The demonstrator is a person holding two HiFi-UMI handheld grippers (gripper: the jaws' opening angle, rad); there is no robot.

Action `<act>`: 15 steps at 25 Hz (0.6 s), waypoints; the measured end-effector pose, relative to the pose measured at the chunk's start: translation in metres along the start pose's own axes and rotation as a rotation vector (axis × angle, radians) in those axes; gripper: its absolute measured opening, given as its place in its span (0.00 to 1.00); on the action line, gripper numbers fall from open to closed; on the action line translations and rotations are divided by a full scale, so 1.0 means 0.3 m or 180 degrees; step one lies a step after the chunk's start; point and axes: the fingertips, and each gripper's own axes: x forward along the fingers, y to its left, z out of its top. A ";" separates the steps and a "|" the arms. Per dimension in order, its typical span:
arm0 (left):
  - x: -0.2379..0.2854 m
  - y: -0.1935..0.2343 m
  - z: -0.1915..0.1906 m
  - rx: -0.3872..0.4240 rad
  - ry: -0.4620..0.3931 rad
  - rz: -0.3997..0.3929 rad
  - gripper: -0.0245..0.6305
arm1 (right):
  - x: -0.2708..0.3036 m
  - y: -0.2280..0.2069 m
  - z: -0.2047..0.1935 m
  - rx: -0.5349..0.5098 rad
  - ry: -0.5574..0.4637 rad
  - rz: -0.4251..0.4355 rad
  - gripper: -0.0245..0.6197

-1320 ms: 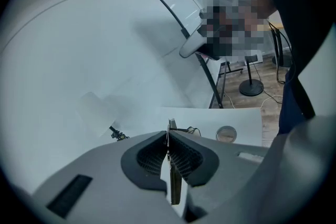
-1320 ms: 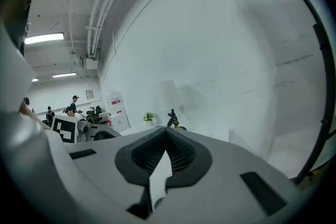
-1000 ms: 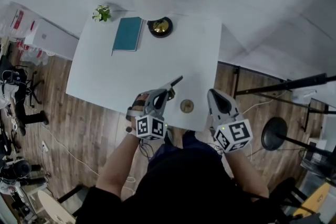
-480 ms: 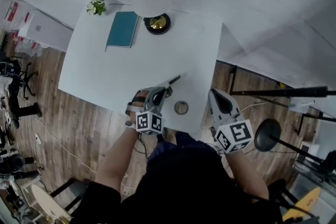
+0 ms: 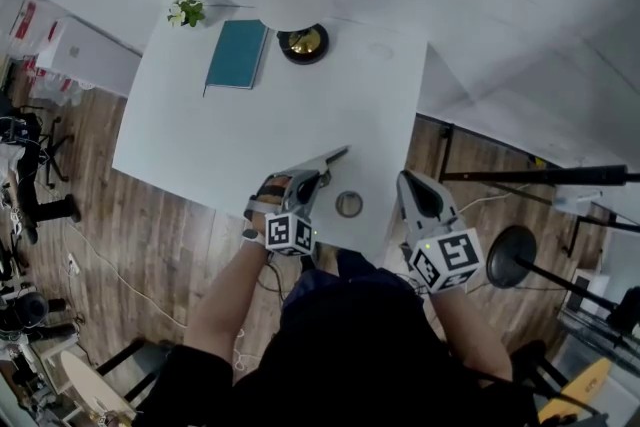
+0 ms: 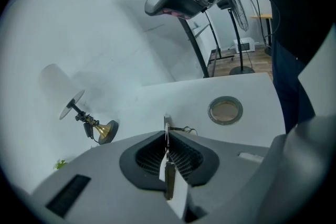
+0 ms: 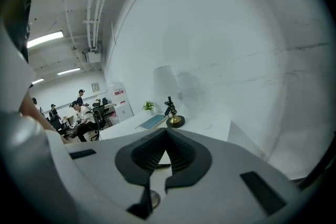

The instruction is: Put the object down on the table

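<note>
My left gripper [image 5: 318,174] is shut on a thin flat grey object [image 5: 335,156] that sticks out past the jaws, low over the front of the white table [image 5: 200,135]. In the left gripper view the object [image 6: 166,120] shows edge-on, pinched between the pads, with the left gripper [image 6: 166,131] pointing down at the tabletop. My right gripper [image 5: 404,178] hangs just off the table's front right corner, its jaws together with nothing between them. The right gripper [image 7: 167,131] looks across the table; it also shows high up in the left gripper view [image 6: 152,7].
A round cable grommet [image 5: 349,205] sits in the table between the grippers. At the far edge stand a lamp with a brass base [image 5: 303,43], a teal book [image 5: 237,55] and a small plant [image 5: 187,11]. A black floor stand [image 5: 520,255] is at the right.
My left gripper has sunk toward the tabletop with the object still pinched in it. The right gripper has kept its place.
</note>
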 end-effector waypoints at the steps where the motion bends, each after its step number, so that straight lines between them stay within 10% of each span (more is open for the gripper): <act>1: 0.002 -0.008 -0.003 0.0026 0.0011 -0.0024 0.06 | -0.002 0.004 0.001 -0.0001 -0.0010 -0.0009 0.05; 8: -0.025 -0.064 -0.014 -0.0098 0.0103 -0.0312 0.20 | -0.023 0.077 0.019 -0.0031 -0.0082 -0.0037 0.05; 15: -0.210 0.007 0.089 -0.0277 -0.0270 -0.0073 0.22 | -0.045 0.144 0.062 -0.0101 -0.0225 -0.0137 0.05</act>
